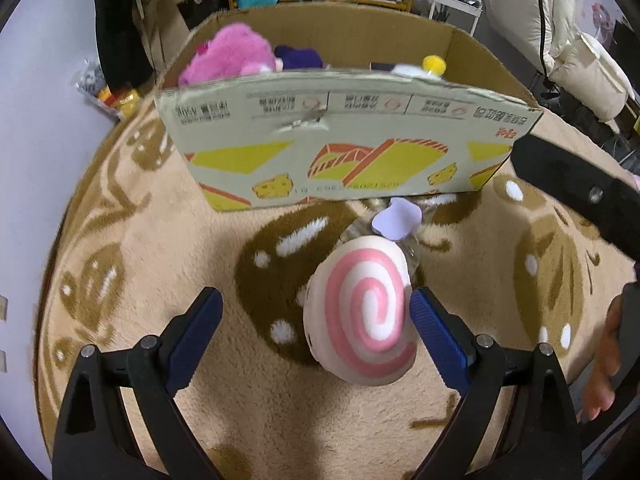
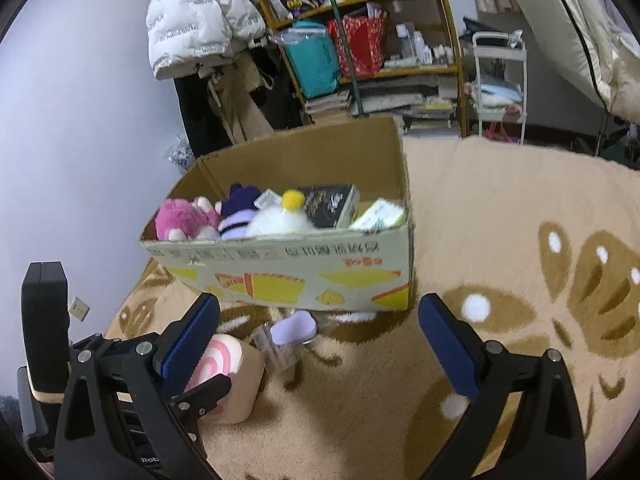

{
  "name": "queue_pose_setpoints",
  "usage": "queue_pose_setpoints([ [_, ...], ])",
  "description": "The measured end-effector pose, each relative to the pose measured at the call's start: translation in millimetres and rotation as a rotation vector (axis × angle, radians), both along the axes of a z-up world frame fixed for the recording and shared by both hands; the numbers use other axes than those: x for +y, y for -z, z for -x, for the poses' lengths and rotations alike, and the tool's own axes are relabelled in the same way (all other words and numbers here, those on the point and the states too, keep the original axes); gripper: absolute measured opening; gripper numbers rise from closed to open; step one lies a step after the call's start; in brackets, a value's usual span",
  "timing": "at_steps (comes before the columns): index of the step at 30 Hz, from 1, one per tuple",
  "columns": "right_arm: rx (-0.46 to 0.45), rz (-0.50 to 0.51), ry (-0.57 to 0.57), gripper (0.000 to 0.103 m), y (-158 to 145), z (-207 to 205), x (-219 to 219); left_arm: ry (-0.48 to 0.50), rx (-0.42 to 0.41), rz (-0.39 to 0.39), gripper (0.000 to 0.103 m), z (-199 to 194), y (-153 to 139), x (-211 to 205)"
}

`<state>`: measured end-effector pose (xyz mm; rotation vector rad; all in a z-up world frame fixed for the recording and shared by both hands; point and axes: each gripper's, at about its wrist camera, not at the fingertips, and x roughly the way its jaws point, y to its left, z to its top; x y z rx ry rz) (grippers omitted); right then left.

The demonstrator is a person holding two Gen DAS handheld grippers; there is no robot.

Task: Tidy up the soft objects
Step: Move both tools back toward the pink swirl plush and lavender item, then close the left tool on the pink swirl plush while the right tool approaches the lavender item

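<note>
Left gripper (image 1: 316, 312) fingers spread around swirl cushion (image 1: 362, 316) on rug (image 1: 160, 240), right pad touching it, right gripper (image 2: 319, 318) wide open, empty, cardboard box (image 2: 288, 276) beyond

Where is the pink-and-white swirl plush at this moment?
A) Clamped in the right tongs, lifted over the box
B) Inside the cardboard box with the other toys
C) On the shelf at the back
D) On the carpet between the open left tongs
D: the swirl plush lies on the carpet in front of the cardboard box, between the spread fingers of the left tongs; the right tongs are open and empty.
</note>
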<state>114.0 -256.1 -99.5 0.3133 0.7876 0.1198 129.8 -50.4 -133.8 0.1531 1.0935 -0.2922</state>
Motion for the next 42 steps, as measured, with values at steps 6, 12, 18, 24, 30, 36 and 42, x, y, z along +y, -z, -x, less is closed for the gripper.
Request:
queue_pose_setpoints([
  [6,0.050,-0.028,-0.005,0.103,16,-8,2,0.019,0.028,0.043,0.094,-3,3,-2],
  [12,0.077,-0.018,-0.025,0.103,25,-16,8,0.041,0.072,0.037,0.076,-6,16,-10],
  [18,0.121,-0.027,-0.062,0.096,43,-28,19,0.012,0.146,0.092,0.049,-16,28,-3],
  [24,0.169,-0.065,-0.083,0.086,61,-37,24,-0.011,0.128,0.074,0.039,-16,25,2],
  [30,0.181,-0.048,-0.111,0.085,70,-46,32,-0.053,0.108,0.050,0.036,-20,21,10],
  [36,0.218,-0.028,-0.109,0.081,86,-54,37,-0.112,0.127,0.077,0.037,-24,21,28],
  [42,0.222,-0.035,-0.094,0.082,96,-59,40,-0.113,0.139,0.080,0.038,-25,28,28],
])
